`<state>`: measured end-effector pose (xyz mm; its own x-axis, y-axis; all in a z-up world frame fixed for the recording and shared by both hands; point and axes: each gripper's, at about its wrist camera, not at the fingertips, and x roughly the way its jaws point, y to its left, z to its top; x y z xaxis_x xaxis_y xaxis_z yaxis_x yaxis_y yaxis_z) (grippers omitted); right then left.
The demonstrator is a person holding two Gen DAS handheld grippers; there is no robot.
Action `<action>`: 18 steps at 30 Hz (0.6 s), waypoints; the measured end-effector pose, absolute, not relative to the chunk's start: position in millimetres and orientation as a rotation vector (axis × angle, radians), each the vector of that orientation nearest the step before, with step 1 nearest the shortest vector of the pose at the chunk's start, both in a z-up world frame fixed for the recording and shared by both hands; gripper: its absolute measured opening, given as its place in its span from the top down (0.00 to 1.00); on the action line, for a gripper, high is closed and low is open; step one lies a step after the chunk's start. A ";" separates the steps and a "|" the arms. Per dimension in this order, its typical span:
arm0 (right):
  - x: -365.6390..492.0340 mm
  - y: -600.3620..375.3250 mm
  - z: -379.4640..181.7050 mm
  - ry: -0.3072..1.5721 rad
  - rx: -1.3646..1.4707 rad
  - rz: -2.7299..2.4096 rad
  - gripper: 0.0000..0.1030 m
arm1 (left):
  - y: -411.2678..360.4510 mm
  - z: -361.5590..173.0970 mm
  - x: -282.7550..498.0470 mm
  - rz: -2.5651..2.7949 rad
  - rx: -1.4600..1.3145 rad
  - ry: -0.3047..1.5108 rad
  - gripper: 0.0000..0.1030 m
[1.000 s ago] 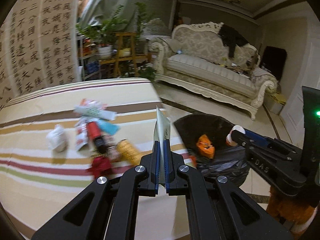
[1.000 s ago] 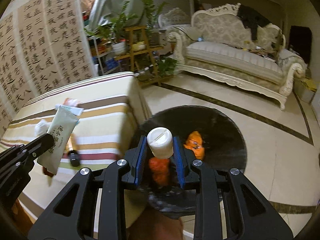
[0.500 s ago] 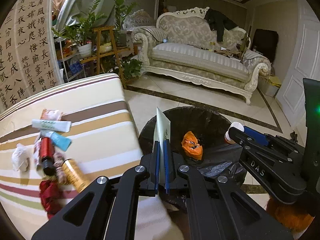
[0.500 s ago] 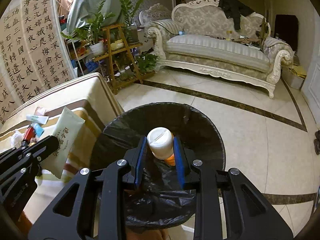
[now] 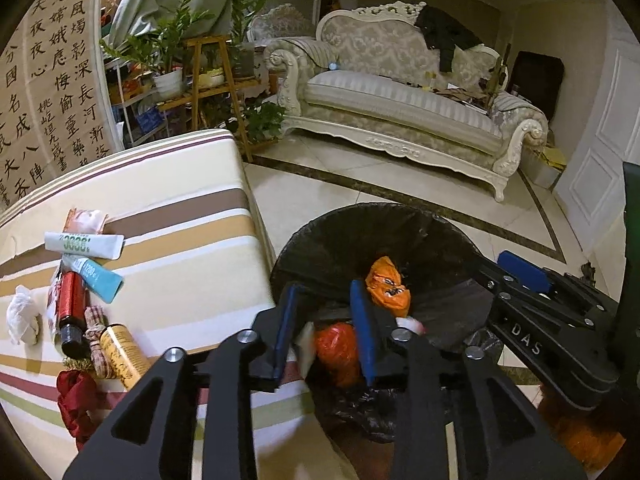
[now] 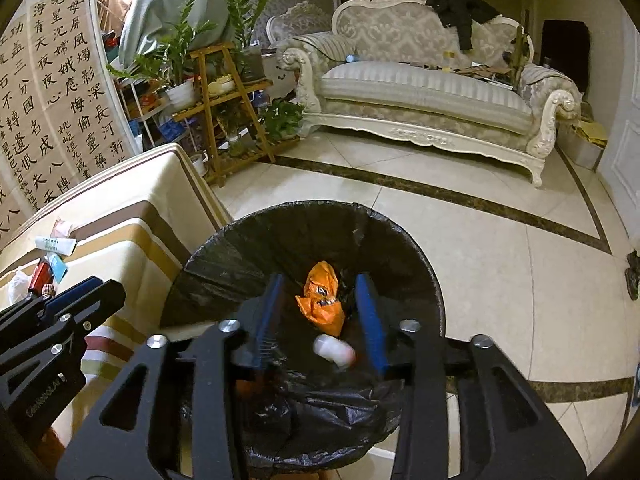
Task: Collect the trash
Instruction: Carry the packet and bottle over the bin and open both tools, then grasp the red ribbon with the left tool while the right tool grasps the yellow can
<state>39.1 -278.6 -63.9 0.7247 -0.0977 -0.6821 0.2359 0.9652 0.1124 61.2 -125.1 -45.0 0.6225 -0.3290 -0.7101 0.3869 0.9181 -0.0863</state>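
Observation:
A round bin lined with a black bag (image 5: 400,224) (image 6: 248,240) stands on the floor beside the striped table (image 5: 180,240). My left gripper (image 5: 324,292) is open over the bin's near left rim; a pale tube (image 5: 306,340) and a red-orange item (image 5: 336,348) lie below it. My right gripper (image 6: 320,284) is open above the bin, and the white-capped bottle (image 6: 334,350) lies loose inside under an orange wrapper (image 6: 322,300). Several pieces of trash lie on the table: a white tube (image 5: 84,244), a blue tube (image 5: 96,278), a red bottle (image 5: 72,312), a yellow can (image 5: 120,350).
A white tissue wad (image 5: 20,316) and a red cloth scrap (image 5: 76,400) lie near the table's left edge. A cream sofa (image 5: 400,100) and a wooden plant stand (image 5: 212,80) stand across the tiled floor (image 6: 500,260). A calligraphy screen (image 5: 44,80) is behind the table.
Both grippers have opened over the bin. The pale tube left the left gripper and the white-capped bottle left the right gripper; both now lie in the bin.

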 end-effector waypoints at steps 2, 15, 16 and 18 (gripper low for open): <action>38.9 -278.4 -63.2 0.738 0.198 -0.185 0.63 | -122.4 -43.5 60.6 -0.404 0.068 0.798 0.60; 26.1 -250.0 -49.3 0.728 0.187 -0.138 0.61 | -82.6 -27.8 47.6 -0.331 0.027 0.776 0.47; 24.8 -245.7 -48.4 0.728 0.185 -0.128 0.61 | -78.5 -27.9 46.1 -0.323 0.023 0.776 0.47; 22.7 -237.4 -47.6 0.727 0.183 -0.109 0.61 | -68.5 -27.3 42.8 -0.304 0.014 0.777 0.47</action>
